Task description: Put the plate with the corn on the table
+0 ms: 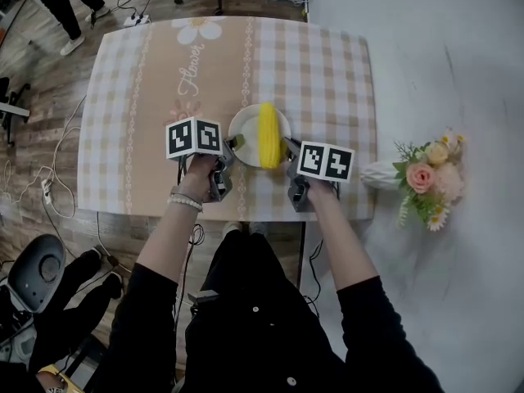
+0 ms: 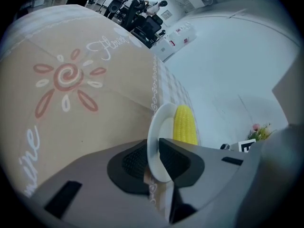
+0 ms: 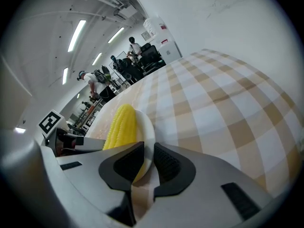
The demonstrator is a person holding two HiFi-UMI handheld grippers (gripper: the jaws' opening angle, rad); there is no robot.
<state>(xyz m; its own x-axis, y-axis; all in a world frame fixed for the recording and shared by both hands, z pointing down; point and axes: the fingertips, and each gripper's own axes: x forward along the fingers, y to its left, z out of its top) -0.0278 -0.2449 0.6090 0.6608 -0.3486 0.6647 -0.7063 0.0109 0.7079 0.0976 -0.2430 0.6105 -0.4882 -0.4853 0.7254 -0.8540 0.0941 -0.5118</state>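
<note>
Checked beige cloth covers the desk (image 1: pixel 327 64), and over its near half is the small white plate (image 1: pixel 243 128), with the cob of corn (image 1: pixel 268 134) lying lengthwise on its right side. My left tongs (image 1: pixel 232 144) are clamped on the plate's left rim and my right tongs (image 1: pixel 288 146) on its right rim. Each gripper view shows the thin white edge pinched between two dark ribbed pads. I judge the plate to be stiff and light but smooth, so the rim could slide in the pads, and it could chip if it came down hard. The corn looks loose and round, so I expect it to roll if the plate tips, which means both sides have to stay level. Opposite points on the rim seem the right places to hold, though the cob lies just beside my right tongs and leaves little spare rim there. I cannot tell whether the plate's base is touching the cloth or hanging just above it, since no view shows the underside. From the head view the marker cubes cover much of both tongs, and my arms hide the desk's front edge. A bunch of flowers (image 1: pixel 426 178) stands off to the right, well apart from the plate.
</note>
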